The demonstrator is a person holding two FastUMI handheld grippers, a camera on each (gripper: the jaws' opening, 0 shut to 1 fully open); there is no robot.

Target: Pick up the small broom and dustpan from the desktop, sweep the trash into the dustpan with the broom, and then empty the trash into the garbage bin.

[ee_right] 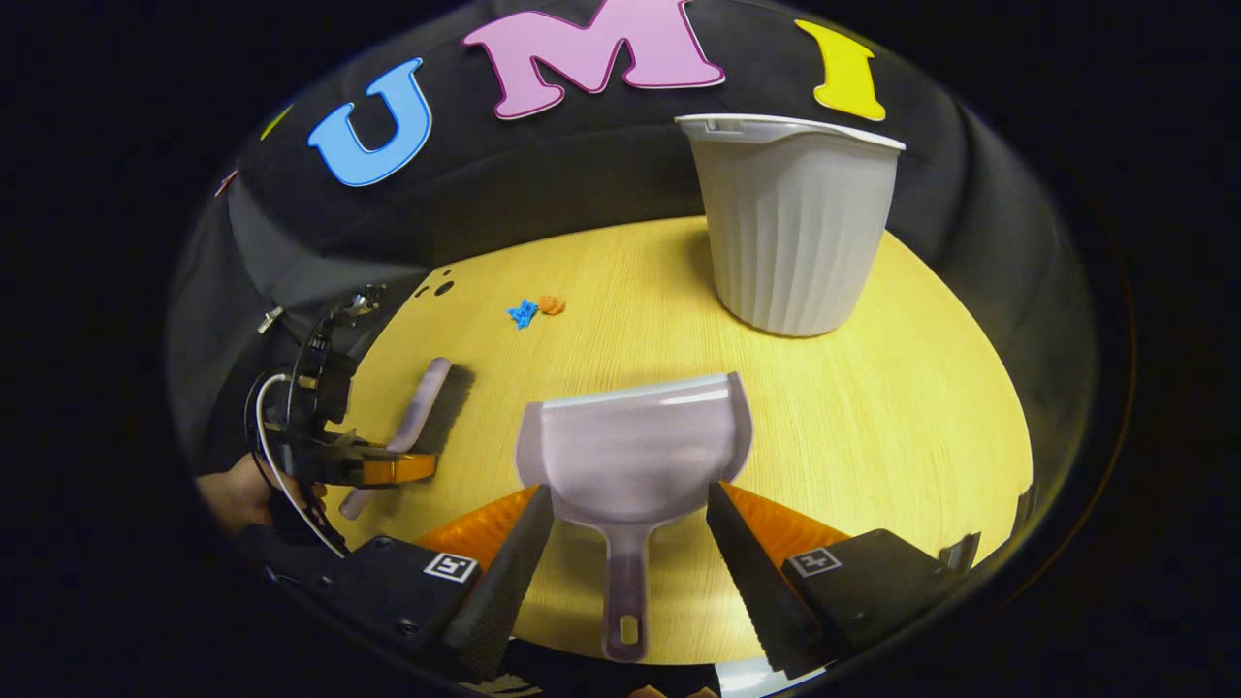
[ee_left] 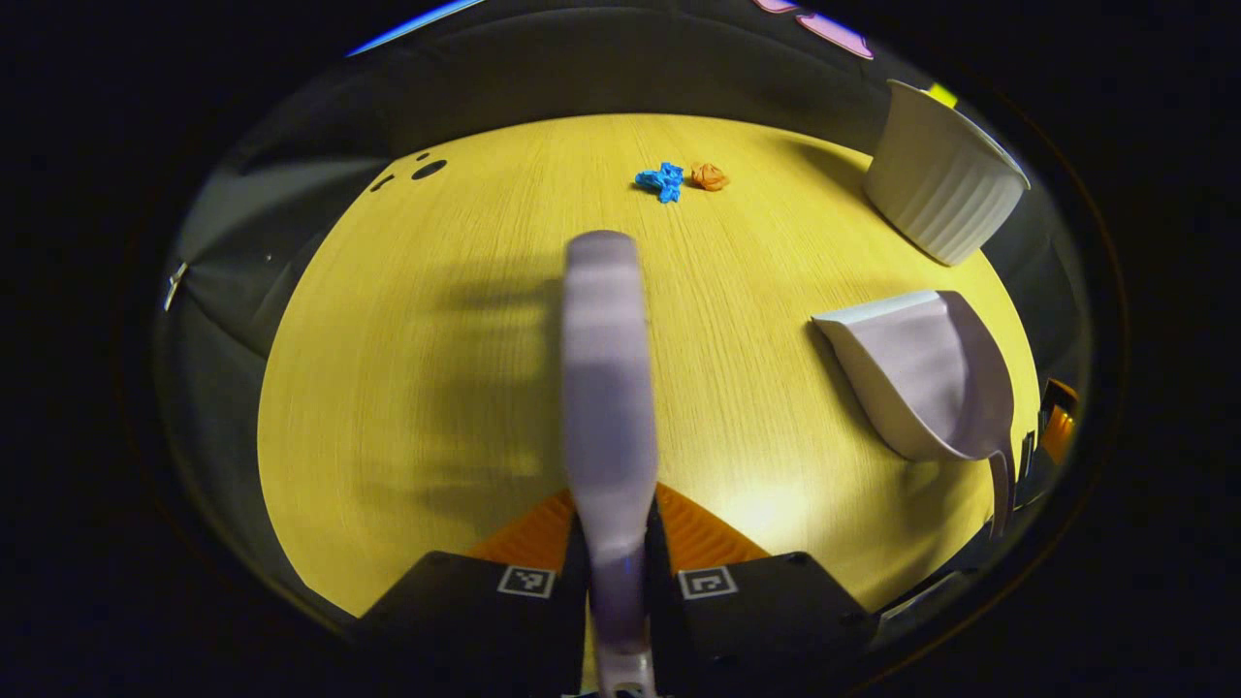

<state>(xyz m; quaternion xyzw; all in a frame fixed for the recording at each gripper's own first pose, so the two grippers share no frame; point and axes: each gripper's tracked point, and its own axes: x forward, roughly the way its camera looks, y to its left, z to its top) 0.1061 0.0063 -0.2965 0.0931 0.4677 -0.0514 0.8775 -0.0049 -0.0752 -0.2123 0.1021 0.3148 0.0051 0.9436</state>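
Left gripper (ee_left: 614,543): jaws closed on the broom (ee_left: 606,388); bristles hidden, handle end cut off at bottom.
Right gripper (ee_right: 628,543): jaws wide apart, dustpan (ee_right: 635,456) handle between, untouched.
Trash (ee_left: 681,178): upper centre of surface (ee_left: 407,388).
Bin (ee_right: 795,223): upper right.

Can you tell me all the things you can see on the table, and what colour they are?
table: one, yellow wood, under everything.
broom: one, pale purple with dark bristles, held between the left gripper's fingers, near the table's left edge.
dustpan: one, pale purple, flat on the table between the right gripper's open fingers, handle toward the camera.
bin: one, white and ribbed, upright at the far right of the table.
paper scraps: two, one blue and one orange, side by side at the far side.
left gripper: black and orange, shut on the broom.
right gripper: black and orange, open.
hand: one, holding the left gripper.
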